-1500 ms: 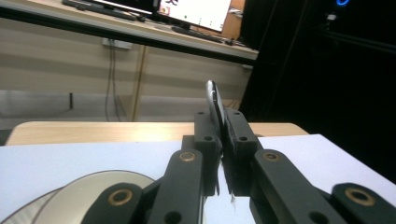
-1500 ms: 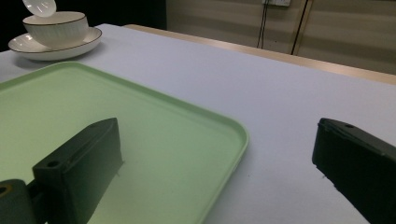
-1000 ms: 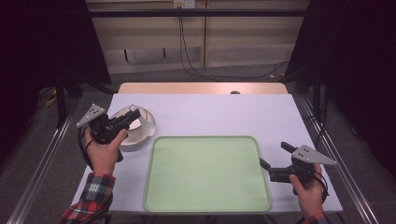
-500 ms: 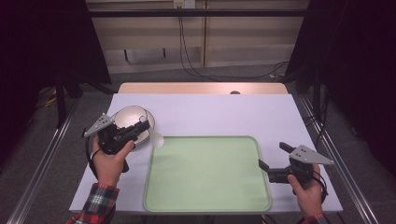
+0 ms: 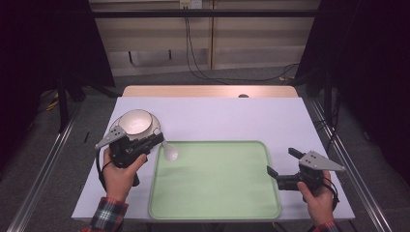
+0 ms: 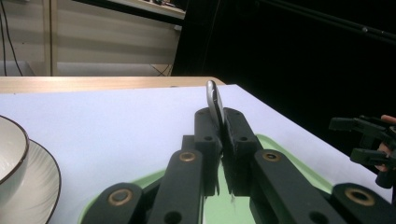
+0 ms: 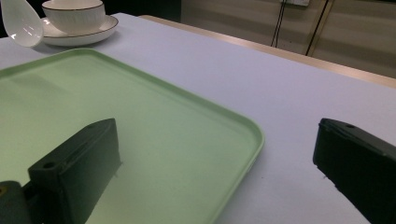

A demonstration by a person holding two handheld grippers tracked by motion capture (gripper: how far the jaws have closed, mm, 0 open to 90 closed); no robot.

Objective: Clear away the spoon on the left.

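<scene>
A white ceramic spoon (image 5: pixel 169 152) hangs over the left edge of the green tray (image 5: pixel 215 193). My left gripper (image 5: pixel 157 138) is shut on its handle. In the left gripper view the spoon (image 6: pixel 214 99) stands edge-on between the closed jaws of the left gripper (image 6: pixel 222 123). Just behind that hand, a white bowl (image 5: pixel 135 121) sits on a dark-rimmed saucer (image 5: pixel 155 127). At the tray's right edge my right gripper (image 5: pixel 282 162) is open and holds nothing. In its own view the right gripper (image 7: pixel 215 140) straddles the tray's rim (image 7: pixel 254 135), with the spoon (image 7: pixel 21 23) and bowl (image 7: pixel 74 14) far off.
A pale lilac sheet (image 5: pixel 232 118) covers the table, and a wooden strip (image 5: pixel 208 91) runs along its far edge. Metal rails (image 5: pixel 43 169) line both sides. Cables hang down the back wall (image 5: pixel 193 48). The other hand's gripper (image 6: pixel 369 140) appears at the far right of the left gripper view.
My left gripper has come away from over the bowl, toward me and to the right, carrying the spoon out over the tray's left edge. The right gripper has stayed put.
</scene>
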